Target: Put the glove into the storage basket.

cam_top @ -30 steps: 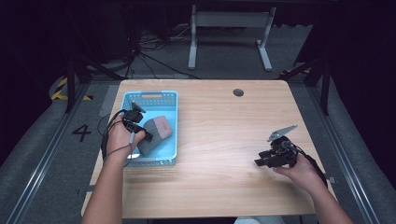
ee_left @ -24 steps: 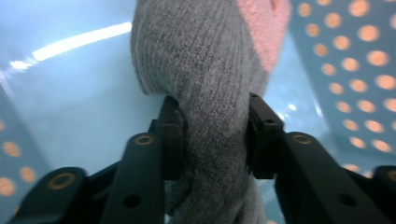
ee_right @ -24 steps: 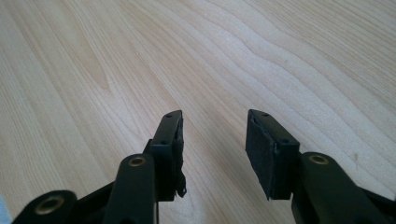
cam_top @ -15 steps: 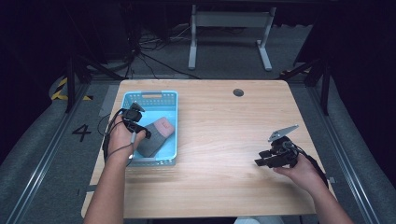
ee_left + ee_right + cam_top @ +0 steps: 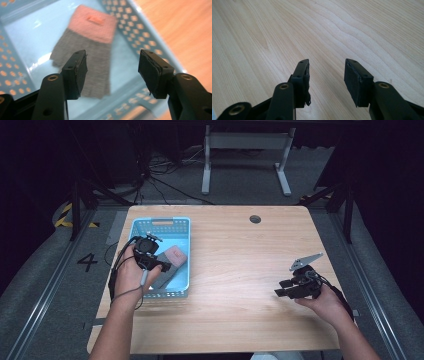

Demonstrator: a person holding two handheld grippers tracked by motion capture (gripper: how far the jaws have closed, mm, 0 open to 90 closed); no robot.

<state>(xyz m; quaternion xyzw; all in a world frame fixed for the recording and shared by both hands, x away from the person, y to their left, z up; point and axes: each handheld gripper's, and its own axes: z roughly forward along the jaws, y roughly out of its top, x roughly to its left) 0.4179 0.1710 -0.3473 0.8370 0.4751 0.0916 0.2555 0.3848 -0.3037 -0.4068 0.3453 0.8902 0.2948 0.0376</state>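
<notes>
The left gripper point(image 5: 112, 72) is hovering over the blue basket point(image 5: 140, 227) at the table's point(image 5: 240, 310) left side, with its jaws standing spread and nothing between the pads. In the left gripper view, the knitted item point(image 5: 87, 52), grey with a pink band at its far end, is lying flat on the basket floor directly below and just beyond the jaw tips, apart from both pads. In the high view, the same knitted item point(image 5: 172, 262) is showing just to the right of the left gripper point(image 5: 150, 256), inside the basket near its right wall.

The right gripper point(image 5: 327, 80) is resting low over bare wood near the table's right edge, with its jaws standing spread and empty. In the high view, the right gripper point(image 5: 286, 290) is sitting well apart from the basket.

Compared with the frame one second earlier, the left gripper's jaws have just been opening. There the gripper is down on the knitted item inside the basket; now the item is lying free on the basket floor and the gripper is sitting higher and nearer the basket's left wall. The right gripper is occupying the same spot as before.
</notes>
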